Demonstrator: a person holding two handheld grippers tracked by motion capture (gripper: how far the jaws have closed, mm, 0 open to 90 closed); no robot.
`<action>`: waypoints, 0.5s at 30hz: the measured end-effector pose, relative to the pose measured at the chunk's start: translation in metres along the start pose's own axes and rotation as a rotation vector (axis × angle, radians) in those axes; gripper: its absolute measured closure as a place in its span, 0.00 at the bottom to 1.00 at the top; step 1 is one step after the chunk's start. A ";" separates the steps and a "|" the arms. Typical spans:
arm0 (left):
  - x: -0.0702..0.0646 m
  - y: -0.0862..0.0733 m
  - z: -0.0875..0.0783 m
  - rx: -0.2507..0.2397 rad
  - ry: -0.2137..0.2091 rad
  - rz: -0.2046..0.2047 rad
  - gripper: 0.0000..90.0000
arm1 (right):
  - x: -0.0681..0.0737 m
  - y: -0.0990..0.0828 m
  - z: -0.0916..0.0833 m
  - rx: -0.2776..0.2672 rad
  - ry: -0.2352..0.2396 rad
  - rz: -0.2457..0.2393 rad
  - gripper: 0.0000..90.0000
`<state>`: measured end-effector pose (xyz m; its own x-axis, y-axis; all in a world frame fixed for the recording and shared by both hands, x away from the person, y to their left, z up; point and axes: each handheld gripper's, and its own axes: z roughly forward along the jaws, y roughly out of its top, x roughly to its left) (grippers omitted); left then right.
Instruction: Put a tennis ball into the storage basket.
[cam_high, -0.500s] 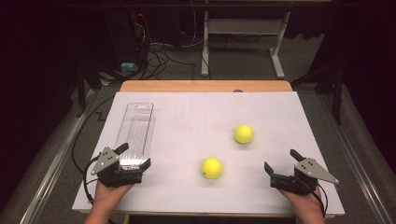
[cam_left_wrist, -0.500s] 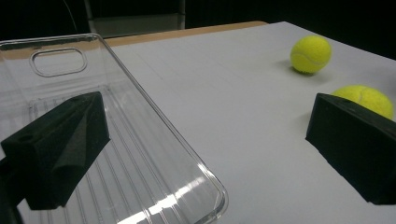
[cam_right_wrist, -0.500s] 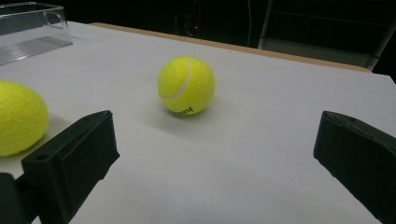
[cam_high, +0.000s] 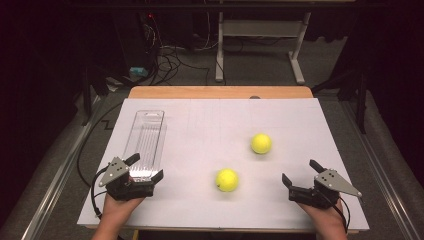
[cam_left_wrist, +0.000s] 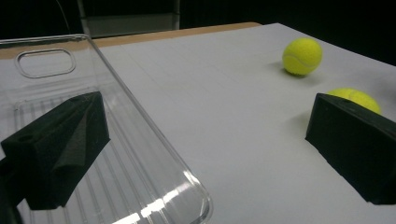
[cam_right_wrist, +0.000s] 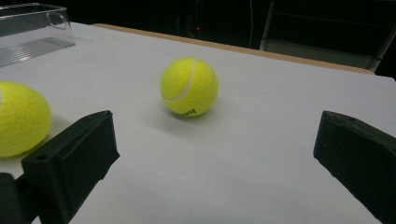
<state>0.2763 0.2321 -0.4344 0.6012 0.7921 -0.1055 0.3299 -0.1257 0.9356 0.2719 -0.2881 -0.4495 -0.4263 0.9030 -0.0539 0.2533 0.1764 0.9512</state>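
Clear tray (cam_high: 146, 142) empty, two balls (cam_high: 261, 143) outside

dark room, cables (cam_high: 170, 60) on floor

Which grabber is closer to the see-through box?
Left. The left gripper straddles the near end of the clear tray; the right gripper sits far across the table, past both balls.

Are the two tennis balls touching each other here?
Apart. The high view shows bare white table between the near tennis ball and the far tennis ball.
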 end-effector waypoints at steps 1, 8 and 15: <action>-0.002 0.001 0.001 0.004 -0.007 0.004 0.01 | 0.000 0.000 0.000 0.001 0.002 0.001 0.00; -0.020 0.008 0.016 0.032 -0.055 0.028 0.01 | 0.001 -0.001 0.002 0.006 0.009 0.000 0.00; -0.040 0.010 0.032 0.089 -0.107 0.069 0.01 | 0.002 -0.001 0.002 0.008 0.015 0.001 0.00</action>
<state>0.2793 0.1799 -0.4314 0.6974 0.7120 -0.0815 0.3453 -0.2342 0.9088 0.2729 -0.2859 -0.4517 -0.4386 0.8974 -0.0481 0.2611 0.1785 0.9487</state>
